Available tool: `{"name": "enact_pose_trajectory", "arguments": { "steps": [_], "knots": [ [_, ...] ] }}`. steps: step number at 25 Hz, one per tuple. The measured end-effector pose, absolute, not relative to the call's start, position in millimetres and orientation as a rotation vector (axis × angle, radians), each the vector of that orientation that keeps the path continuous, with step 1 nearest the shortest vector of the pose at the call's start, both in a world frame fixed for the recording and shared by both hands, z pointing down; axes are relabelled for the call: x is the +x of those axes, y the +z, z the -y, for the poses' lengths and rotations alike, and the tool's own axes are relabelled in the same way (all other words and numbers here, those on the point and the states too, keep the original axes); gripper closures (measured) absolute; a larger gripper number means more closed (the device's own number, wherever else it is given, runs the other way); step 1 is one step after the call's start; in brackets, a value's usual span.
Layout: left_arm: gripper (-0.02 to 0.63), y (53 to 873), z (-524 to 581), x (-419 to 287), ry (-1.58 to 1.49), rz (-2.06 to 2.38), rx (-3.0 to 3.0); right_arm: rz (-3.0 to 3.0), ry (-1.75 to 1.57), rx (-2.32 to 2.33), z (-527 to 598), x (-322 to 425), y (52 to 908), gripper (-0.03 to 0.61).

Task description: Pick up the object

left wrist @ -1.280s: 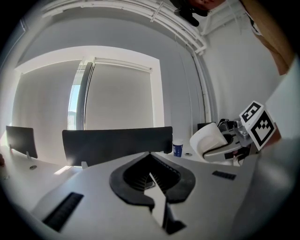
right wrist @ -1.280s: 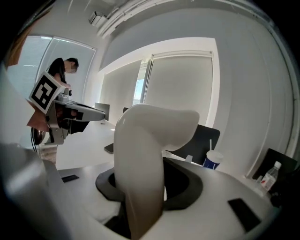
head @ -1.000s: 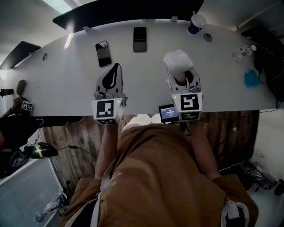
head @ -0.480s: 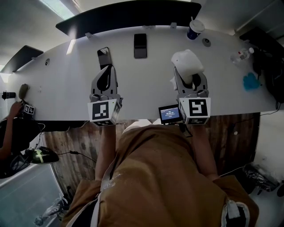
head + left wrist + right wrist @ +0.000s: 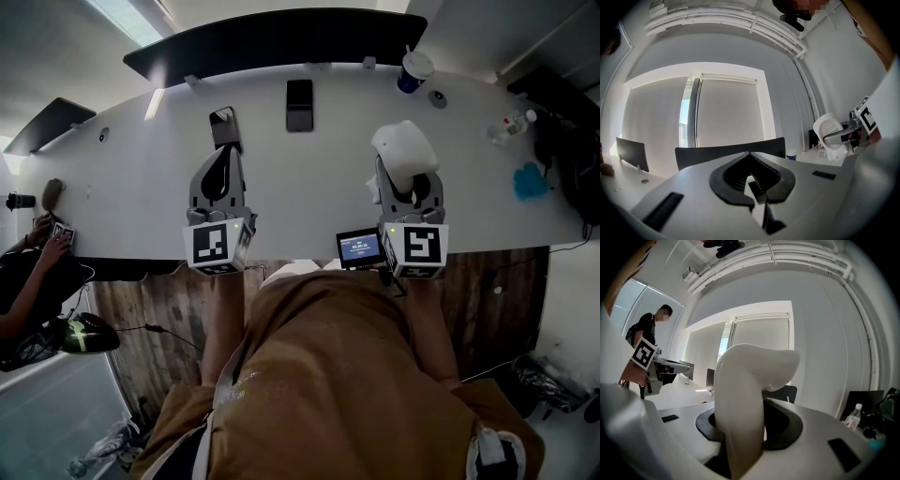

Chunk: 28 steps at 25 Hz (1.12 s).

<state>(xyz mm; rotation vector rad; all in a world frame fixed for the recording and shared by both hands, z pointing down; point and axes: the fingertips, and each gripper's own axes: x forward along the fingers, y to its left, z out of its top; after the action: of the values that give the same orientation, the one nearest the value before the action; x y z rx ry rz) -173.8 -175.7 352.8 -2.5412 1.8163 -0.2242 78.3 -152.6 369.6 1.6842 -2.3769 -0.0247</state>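
Both grippers have risen above the white desk (image 5: 309,192) since a second ago. Left gripper (image 5: 226,155): jaws closed tip to tip, nothing between them, with a dark phone (image 5: 225,126) lying on the desk just beyond. Right gripper (image 5: 410,178): jaws clamped on the white curved object (image 5: 403,148), held clear of the desk, its broad end projecting past the jaws.

Phone (image 5: 224,127) before left claw (image 5: 228,152), cup (image 5: 413,70) beyond
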Motion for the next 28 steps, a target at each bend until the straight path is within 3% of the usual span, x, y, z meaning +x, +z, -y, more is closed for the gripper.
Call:
{"name": "enact_pose_trajectory", "arguments": {
  "steps": [28],
  "knots": [
    [0.607,360,162,-164,-0.225,-1.828,-2.544,2.356,-0.005,1.739,146,84,373,0.413]
  ]
}}
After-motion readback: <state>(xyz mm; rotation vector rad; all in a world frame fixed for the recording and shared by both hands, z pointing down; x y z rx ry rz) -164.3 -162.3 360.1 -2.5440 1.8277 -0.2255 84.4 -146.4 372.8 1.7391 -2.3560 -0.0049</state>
